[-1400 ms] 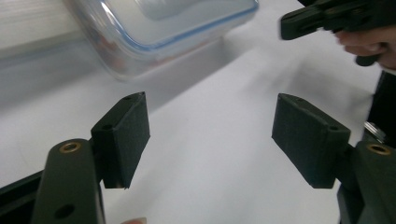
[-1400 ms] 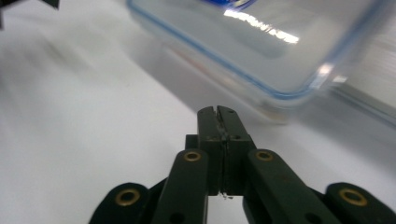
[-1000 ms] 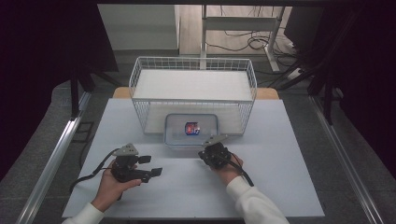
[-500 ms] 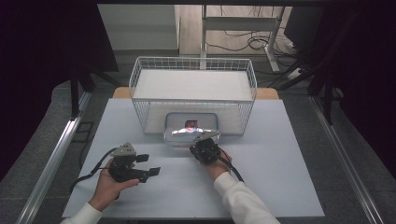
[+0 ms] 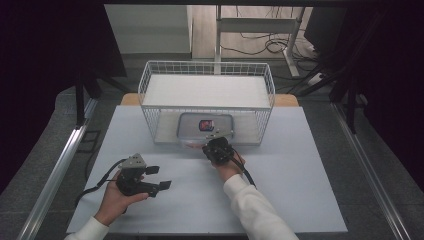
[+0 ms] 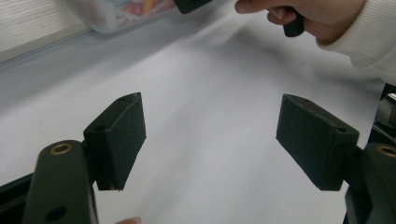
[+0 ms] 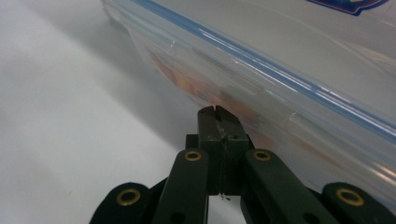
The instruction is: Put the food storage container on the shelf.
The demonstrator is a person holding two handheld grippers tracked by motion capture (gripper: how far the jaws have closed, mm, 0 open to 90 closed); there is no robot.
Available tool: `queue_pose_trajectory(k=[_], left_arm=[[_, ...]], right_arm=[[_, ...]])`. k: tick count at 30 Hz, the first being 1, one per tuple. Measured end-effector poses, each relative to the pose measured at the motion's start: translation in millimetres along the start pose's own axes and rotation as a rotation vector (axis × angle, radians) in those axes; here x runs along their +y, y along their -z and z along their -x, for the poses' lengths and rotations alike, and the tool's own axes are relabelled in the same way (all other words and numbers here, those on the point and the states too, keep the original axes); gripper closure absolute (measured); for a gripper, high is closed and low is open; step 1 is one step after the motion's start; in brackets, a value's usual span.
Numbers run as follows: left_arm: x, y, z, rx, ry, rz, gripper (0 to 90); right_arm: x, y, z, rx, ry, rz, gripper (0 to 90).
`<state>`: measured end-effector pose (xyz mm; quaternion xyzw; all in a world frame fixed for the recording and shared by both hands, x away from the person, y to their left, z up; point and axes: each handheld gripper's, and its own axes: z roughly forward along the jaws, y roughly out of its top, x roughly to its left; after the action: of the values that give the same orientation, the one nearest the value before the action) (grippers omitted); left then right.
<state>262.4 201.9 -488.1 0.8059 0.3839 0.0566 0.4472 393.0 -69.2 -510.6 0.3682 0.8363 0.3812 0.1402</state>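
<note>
1. White long sleeves, ribbed at the cuffs, on both forearms.
2. Left claw (image 5: 159, 177): matte black body, grey three-cornered plate on top, black cable trailing behind.
3. Right claw (image 7: 215, 111): black linkage arms with brass-ringed pivot holes.
4. Flat, rectangular black pads (image 6: 119, 135), each with small screw holes.

In the high view the basket's (image 5: 207, 107) front wires screen the box (image 5: 205, 127), and its label is too small to read. The right gripper view cuts the box off at top and right; its contents are a coloured blur. The left gripper view crops the right hand (image 6: 317, 18) at the top edge.
</note>
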Motion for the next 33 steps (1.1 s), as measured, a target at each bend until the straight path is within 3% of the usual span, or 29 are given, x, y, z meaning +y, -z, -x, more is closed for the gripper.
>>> queue_pose_trajectory(k=[9,23,29,33], left_arm=[[0.5,0.2,-0.7,-0.002,-0.002,-0.002,23.9],[0.3,0.1,-1.2,-0.001,-0.011,-0.01,23.7],[0.5,0.2,-1.5,-0.007,-0.004,-0.007,23.7],[-0.8,-1.4,-0.2,0.004,-0.016,-0.021,23.6]], right_arm=[[12.5,-9.3,13.3,-0.042,-0.05,-0.002,89.0],[18.2,-16.7,18.9,-0.056,-0.09,0.016,89.0],[15.5,-12.2,15.0,-0.046,-0.088,0.024,88.9],[11.3,6.3,7.9,-0.027,-0.033,0.024,89.0]])
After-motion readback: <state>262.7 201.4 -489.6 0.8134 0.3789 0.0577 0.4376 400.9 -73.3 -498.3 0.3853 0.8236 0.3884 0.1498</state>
